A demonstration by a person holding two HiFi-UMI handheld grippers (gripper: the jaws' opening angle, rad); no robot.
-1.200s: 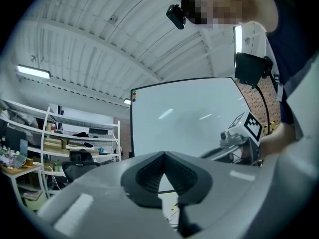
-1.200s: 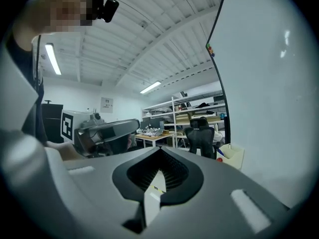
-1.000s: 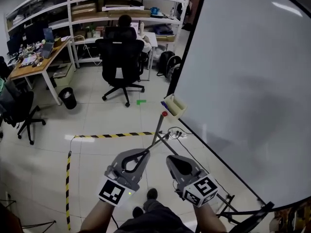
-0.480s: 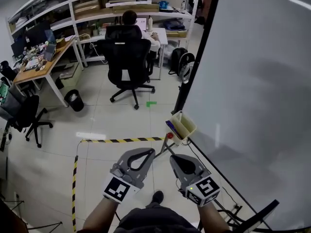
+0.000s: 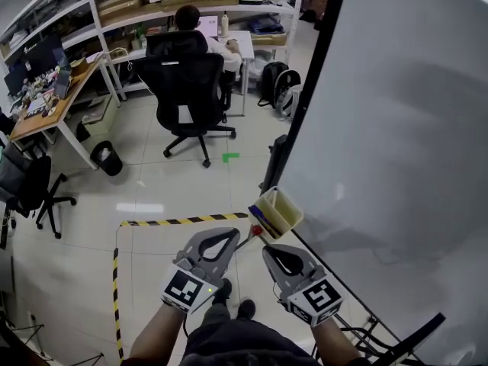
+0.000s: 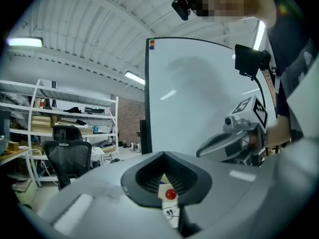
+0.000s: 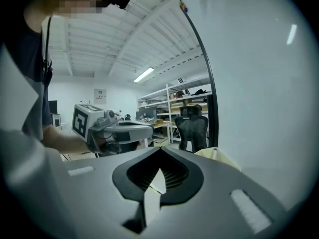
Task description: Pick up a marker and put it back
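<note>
Markers [image 5: 256, 219] sit in a yellow holder [image 5: 282, 207] on the whiteboard [image 5: 396, 128], just ahead of the clenched, empty left tool [image 5: 226, 236] and right tool [image 5: 274, 248]. Yellow-black tape [image 5: 183, 220] crosses the tiled floor [image 5: 152, 181].

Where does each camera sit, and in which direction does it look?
Head view: on the head, looking down at whiteboard and tray; left gripper, right gripper, forearms show.
Left gripper view: on that gripper, along its shut jaws toward the whiteboard; right gripper shows.
Right gripper view: along its shut jaws toward the shelves; left gripper shows.
Shared: whiteboard, black chair.
</note>
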